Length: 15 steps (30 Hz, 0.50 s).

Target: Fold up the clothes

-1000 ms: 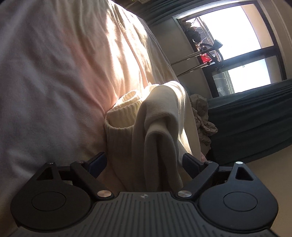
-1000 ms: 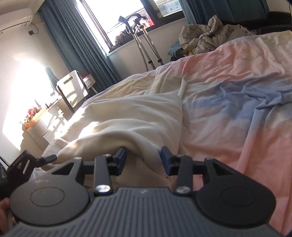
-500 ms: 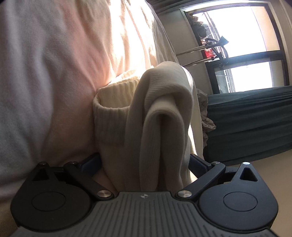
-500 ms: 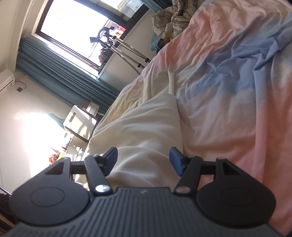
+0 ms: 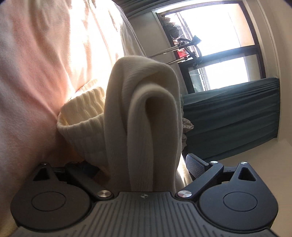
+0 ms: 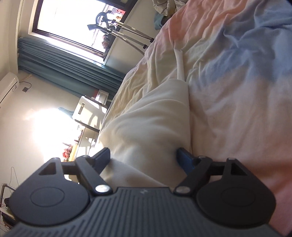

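A cream ribbed knit garment (image 5: 146, 113) lies bunched on the pastel bedsheet (image 5: 36, 73). A thick fold of it stands between the wide-spread fingers of my left gripper (image 5: 142, 164), with its ribbed cuff (image 5: 82, 118) to the left. In the right wrist view the same cream garment (image 6: 149, 124) runs between the open fingers of my right gripper (image 6: 144, 156), over the pink and blue sheet (image 6: 237, 82). Neither set of jaws presses the cloth.
A window (image 6: 73, 23) with teal curtains (image 6: 63, 62), a metal stand (image 6: 127, 34), a white chair (image 6: 89, 111) and a crumpled pile of clothes (image 6: 164, 5) are at the far side of the bed. A teal curtain (image 5: 237, 116) is on the left wrist view's right.
Both grippers have opened wider and rolled. The left has pushed in closer to the cream fold. The right has released its earlier pinch on the garment.
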Motion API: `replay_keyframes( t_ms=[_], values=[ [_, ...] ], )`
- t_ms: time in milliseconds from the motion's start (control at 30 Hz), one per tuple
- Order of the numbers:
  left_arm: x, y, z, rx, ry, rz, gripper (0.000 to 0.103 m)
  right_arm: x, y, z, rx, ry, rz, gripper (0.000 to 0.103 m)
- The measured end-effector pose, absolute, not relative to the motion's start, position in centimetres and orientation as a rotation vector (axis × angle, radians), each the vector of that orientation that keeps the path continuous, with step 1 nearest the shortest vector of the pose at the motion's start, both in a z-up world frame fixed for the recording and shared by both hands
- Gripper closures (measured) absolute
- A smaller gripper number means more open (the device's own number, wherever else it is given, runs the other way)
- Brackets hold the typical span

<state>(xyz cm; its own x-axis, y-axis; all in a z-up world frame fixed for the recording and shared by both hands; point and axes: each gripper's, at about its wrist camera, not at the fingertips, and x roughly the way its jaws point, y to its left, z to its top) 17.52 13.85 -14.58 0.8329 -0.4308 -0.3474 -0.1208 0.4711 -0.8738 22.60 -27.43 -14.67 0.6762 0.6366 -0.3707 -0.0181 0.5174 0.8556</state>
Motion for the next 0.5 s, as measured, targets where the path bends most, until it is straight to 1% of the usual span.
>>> replay_keyframes(
  t_ms=[33,100,133,167,200,267,300,367,500],
  values=[
    [17.9,13.6,-14.9,-1.060,0.589,-0.199,0.016,22.8,-27.1,-14.8,0.943,0.750,0.434,0.014],
    [18.1,13.4,-15.1,-1.044,0.579,-0.183,0.027,22.8,-26.7,-15.0,0.912,0.748,0.416,0.017],
    [18.1,13.4,-15.1,-1.046,0.577,-0.176,0.030,22.8,-26.6,-15.0,0.897,0.745,0.407,0.022],
    [18.1,13.4,-15.1,-1.049,0.575,-0.169,0.038,22.7,-26.4,-14.9,0.871,0.743,0.396,0.037],
    [18.1,13.3,-15.0,-1.044,0.571,-0.167,0.042,22.6,-26.1,-14.7,0.830,0.742,0.384,0.043],
    [17.8,12.9,-14.3,-1.015,0.560,-0.159,0.056,22.1,-25.6,-13.9,0.767,0.725,0.365,0.058],
    [17.6,12.7,-13.8,-0.999,0.554,-0.155,0.061,21.8,-25.2,-13.3,0.734,0.708,0.353,0.062],
    [17.2,12.4,-12.8,-0.986,0.541,-0.151,0.065,21.0,-24.4,-11.8,0.681,0.664,0.333,0.071],
    [16.3,12.0,-10.6,-1.007,0.527,-0.161,0.066,19.4,-24.1,-8.3,0.633,0.577,0.334,0.075]
  ],
)
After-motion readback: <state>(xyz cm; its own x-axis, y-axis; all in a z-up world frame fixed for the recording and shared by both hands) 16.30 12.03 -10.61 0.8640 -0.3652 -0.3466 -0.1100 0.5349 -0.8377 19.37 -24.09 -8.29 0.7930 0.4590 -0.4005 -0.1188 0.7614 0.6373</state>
